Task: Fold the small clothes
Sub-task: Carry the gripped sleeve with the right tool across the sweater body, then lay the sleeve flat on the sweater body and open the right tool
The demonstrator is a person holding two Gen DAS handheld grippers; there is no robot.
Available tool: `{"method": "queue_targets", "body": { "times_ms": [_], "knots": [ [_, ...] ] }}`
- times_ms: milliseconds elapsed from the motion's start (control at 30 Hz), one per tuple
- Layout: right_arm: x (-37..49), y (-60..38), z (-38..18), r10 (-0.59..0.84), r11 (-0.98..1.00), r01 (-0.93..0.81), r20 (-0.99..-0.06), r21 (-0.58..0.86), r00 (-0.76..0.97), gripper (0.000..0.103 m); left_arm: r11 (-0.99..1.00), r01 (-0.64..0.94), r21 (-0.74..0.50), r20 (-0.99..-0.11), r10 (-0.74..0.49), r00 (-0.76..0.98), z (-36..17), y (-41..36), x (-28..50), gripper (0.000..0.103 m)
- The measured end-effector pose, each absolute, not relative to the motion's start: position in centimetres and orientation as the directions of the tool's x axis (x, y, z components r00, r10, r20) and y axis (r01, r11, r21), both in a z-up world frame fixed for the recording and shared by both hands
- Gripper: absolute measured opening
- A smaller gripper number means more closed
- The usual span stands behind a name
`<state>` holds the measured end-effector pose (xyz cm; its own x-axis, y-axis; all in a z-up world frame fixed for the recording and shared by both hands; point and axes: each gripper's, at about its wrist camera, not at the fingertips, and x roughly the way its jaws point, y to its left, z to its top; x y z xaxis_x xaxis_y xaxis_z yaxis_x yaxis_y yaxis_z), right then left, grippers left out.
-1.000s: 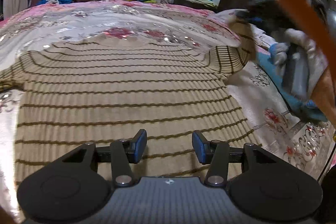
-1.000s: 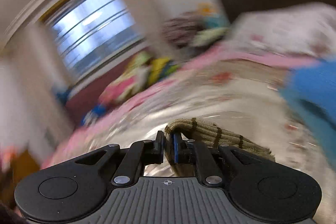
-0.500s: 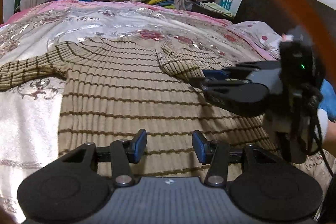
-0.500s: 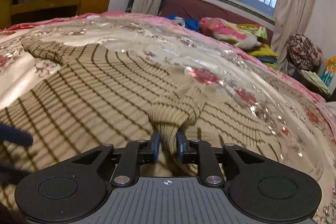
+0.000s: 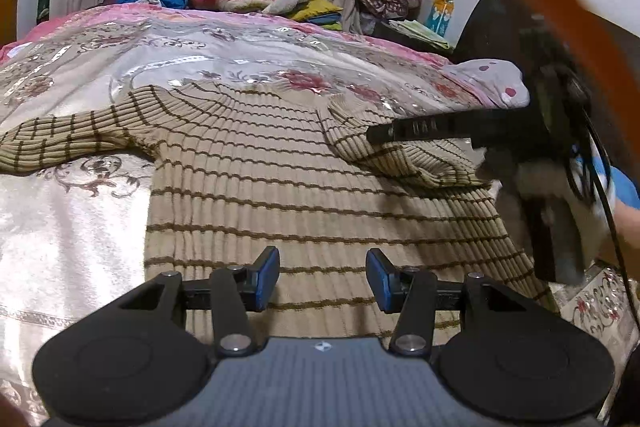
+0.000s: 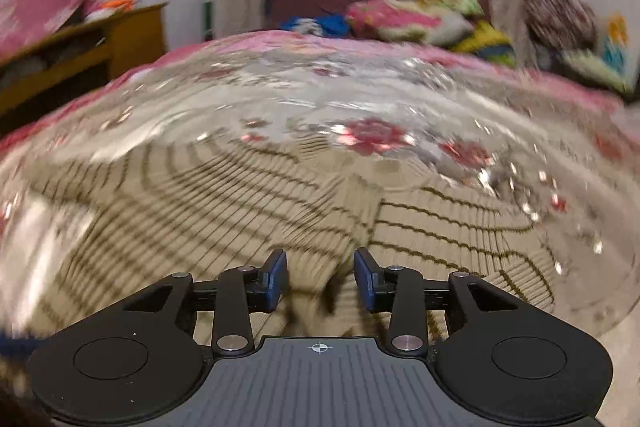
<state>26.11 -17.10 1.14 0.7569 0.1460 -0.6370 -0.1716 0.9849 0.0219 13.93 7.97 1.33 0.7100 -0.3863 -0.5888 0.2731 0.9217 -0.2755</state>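
Beige ribbed sweater (image 5: pixel 304 187) with brown stripes lies flat on the floral bedspread (image 5: pixel 80 227), filling the middle of the bed. Its left sleeve (image 5: pixel 68 143) stretches out to the left edge of the left wrist view. Left gripper (image 5: pixel 323 281) hovers over the sweater's lower body, jaws parted, nothing between them, pads clear of the fabric. Further right, the other sleeve (image 5: pixel 400 155) is folded inward across the chest. Right gripper (image 5: pixel 378 137) comes in from the right just above that folded sleeve. In the blurred right wrist view, right gripper (image 6: pixel 321 281) has jaws opening, with sleeve fabric (image 6: pixel 312 301) loose below and between them, pads not pressing it. Pillow (image 5: pixel 492 83) sits at far right.
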Motion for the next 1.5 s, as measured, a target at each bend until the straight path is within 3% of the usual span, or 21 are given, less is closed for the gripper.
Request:
{"method": "queue_targets", "body": {
  "times_ms": [133, 367, 433, 500, 733, 900, 967, 1100, 1233, 1500],
  "knots": [
    [29.3, -18.9, 0.4, 0.160, 0.983, -0.055, -0.669, 0.175, 0.726, 0.037, 0.920, 0.268, -0.284, -0.594, -0.389, 0.704, 1.1, 8.2, 14.2, 0.053],
    [32.3, -19.2, -1.5, 0.216, 0.951, 0.021, -0.712, 0.309, 0.669, 0.038, 0.921, 0.271, -0.282, -0.605, -0.389, 0.694, 0.6, 8.1, 14.5, 0.053],
    [32.3, -19.4, -1.6, 0.217, 0.943, 0.044, -0.710, 0.330, 0.670, 0.032, 0.921, 0.270, -0.283, -0.607, -0.389, 0.693, 0.5, 8.1, 14.6, 0.053],
    [32.2, -20.2, -1.6, 0.225, 0.927, 0.077, -0.705, 0.368, 0.672, 0.015, 0.921, 0.270, -0.282, -0.608, -0.389, 0.692, 0.4, 8.0, 14.5, 0.053],
    [29.0, -25.0, 1.8, 0.224, 0.814, 0.177, -0.580, 0.553, 0.783, 0.012, 0.919, 0.277, -0.279, -0.600, -0.392, 0.697, 0.7, 7.9, 14.3, 0.053],
    [26.9, -26.0, 6.9, 0.099, 0.839, 0.172, -0.454, 0.517, 0.885, 0.011, 0.917, 0.285, -0.280, -0.594, -0.398, 0.699, 0.9, 7.8, 14.2, 0.053],
    [27.1, -24.6, 8.1, 0.110, 0.861, 0.131, -0.431, 0.491, 0.896, 0.011, 0.917, 0.285, -0.278, -0.594, -0.397, 0.700, 0.8, 7.9, 14.2, 0.053],
    [28.9, -19.3, 7.3, 0.175, 0.911, 0.046, -0.487, 0.409, 0.856, 0.016, 0.919, 0.283, -0.275, -0.591, -0.394, 0.704, 0.9, 8.0, 14.2, 0.053],
    [29.6, -14.6, 4.1, 0.328, 0.904, -0.065, -0.589, 0.423, 0.739, 0.016, 0.920, 0.277, -0.279, -0.593, -0.392, 0.704, 0.9, 8.3, 14.2, 0.053],
    [27.6, -14.5, 3.0, 0.450, 0.879, -0.194, -0.622, 0.436, 0.641, 0.020, 0.914, 0.284, -0.291, -0.590, -0.405, 0.698, 1.0, 8.5, 14.1, 0.053]
  ]
}}
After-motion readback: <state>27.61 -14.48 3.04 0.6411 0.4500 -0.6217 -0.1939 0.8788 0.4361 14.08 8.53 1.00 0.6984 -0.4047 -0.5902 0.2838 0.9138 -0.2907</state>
